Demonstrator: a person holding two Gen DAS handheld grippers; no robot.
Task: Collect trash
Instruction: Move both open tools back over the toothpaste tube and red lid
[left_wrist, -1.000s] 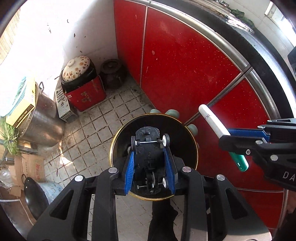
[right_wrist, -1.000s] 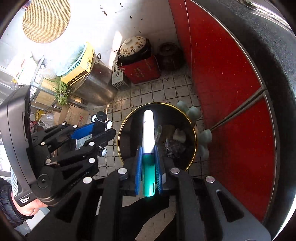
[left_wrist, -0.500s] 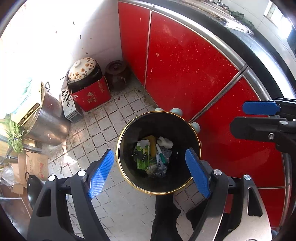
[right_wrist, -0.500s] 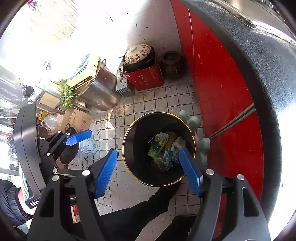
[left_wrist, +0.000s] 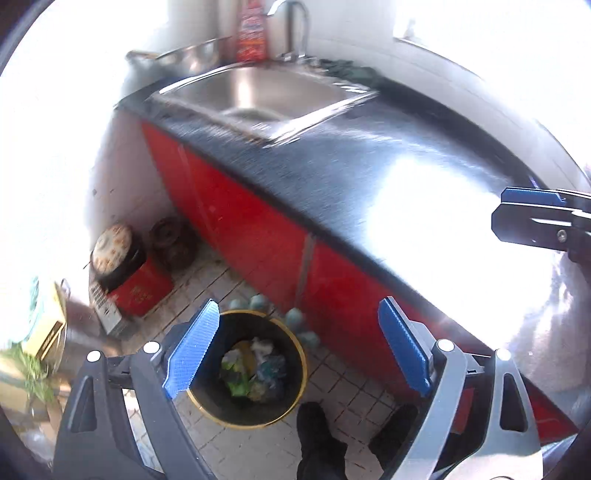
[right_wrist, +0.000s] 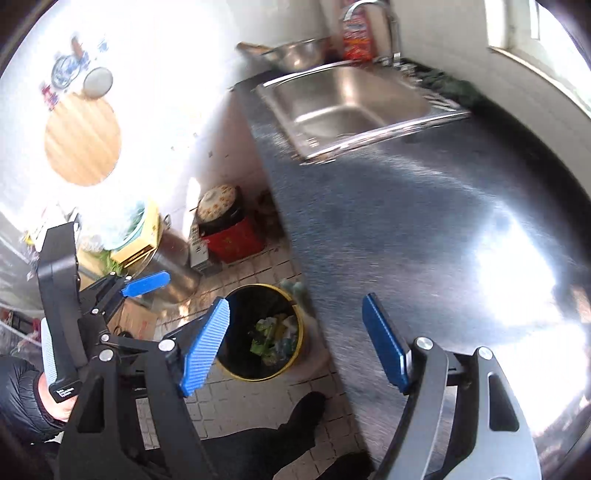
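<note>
Countertop edge (left_wrist: 332, 221) runs diagonally above red cabinet doors (left_wrist: 236, 229), with tiled floor (left_wrist: 343, 384) open below. Steel sink (right_wrist: 354, 103) sits empty at the counter's far end, a metal bowl (right_wrist: 295, 53) behind it. Left gripper (left_wrist: 295, 350) and right gripper (right_wrist: 299, 347) each have blue pads spread wide and widening, nothing between them. Black gold-rimmed bin (left_wrist: 288, 350) stands on the floor against the cabinets, holding mixed trash (left_wrist: 255, 369), green, white and yellow.

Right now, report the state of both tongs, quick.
Left tongs: opening, nothing between the blue pads.
Right tongs: opening, nothing held.
</note>
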